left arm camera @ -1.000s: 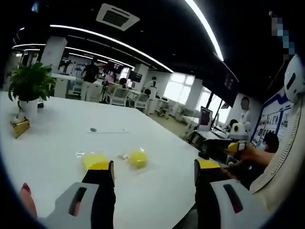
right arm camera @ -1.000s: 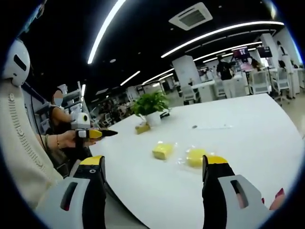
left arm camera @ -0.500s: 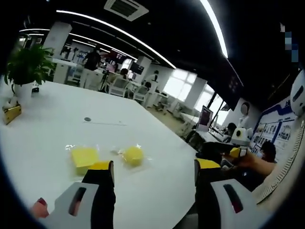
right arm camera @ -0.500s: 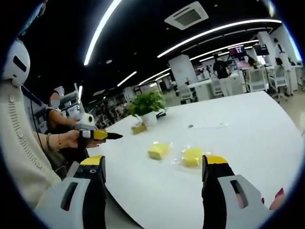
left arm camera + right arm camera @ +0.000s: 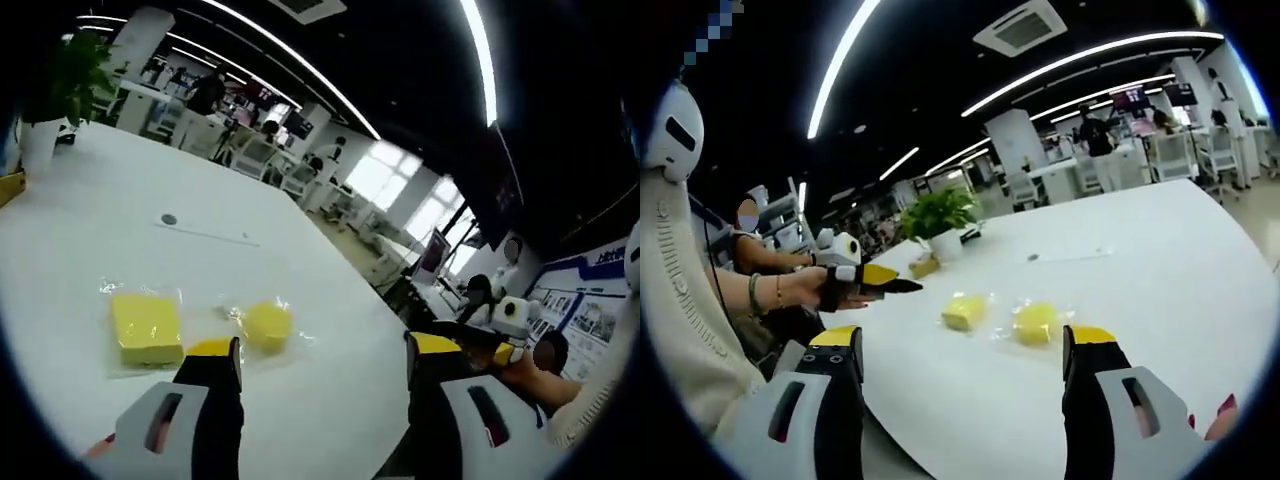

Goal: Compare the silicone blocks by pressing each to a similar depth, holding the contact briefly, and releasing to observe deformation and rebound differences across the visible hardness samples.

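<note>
Yellow silicone, two samples in clear wrappers, lies on the white bench (image 5: 90, 240): a square block (image 5: 146, 327) and, just beside it, a round block (image 5: 266, 325). The left gripper (image 5: 322, 368) and right gripper (image 5: 960, 365) hover with jaws apart, touching nothing. No press looks begun; next, lower one jaw squarely onto a block.

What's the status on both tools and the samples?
Both tools open, off the table. Square yellow silicone block and round yellow silicone block bagged, untouched, on white table. Nothing in the way.
</note>
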Demonstrator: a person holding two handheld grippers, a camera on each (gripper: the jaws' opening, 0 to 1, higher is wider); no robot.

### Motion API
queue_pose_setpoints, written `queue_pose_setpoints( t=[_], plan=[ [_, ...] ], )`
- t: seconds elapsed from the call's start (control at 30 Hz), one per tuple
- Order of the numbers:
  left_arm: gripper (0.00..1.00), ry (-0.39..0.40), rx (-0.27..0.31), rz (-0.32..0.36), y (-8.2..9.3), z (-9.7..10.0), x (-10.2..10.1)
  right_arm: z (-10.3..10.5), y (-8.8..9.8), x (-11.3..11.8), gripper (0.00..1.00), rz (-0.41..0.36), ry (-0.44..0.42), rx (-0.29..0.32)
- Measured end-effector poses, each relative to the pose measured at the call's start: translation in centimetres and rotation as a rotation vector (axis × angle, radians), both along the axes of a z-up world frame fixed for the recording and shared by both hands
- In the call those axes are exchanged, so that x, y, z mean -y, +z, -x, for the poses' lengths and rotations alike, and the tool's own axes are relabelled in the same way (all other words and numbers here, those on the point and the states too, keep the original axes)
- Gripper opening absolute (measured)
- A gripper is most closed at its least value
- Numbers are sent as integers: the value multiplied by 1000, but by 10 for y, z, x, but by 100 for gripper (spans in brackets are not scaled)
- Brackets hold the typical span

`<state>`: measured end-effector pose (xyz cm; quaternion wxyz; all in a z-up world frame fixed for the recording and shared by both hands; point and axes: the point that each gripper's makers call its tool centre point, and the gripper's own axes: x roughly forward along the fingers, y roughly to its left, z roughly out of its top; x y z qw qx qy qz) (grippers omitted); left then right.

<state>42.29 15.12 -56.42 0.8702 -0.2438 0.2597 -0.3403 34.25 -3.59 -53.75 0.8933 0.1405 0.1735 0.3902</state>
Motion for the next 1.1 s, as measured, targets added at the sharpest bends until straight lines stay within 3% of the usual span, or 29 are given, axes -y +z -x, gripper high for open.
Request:
queue_pose_setpoints(
  t=[0.33,0.77,0.93,1.1],
  plan=[
    [67,83,-115,81,-30,-35,11,-9,-10,4,75,0,-12,-28],
    [69,117,-182,48,-68,-69,21,-15,-25,5,73,12,-8,-75],
    [68,173,-268,114,-83,-87,24,-21,-26,7,73,17,-15,-79],
    [67,190,-311,111,-101,-103,30,-25,-31,9,73,27,-22,-91]
  ],
)
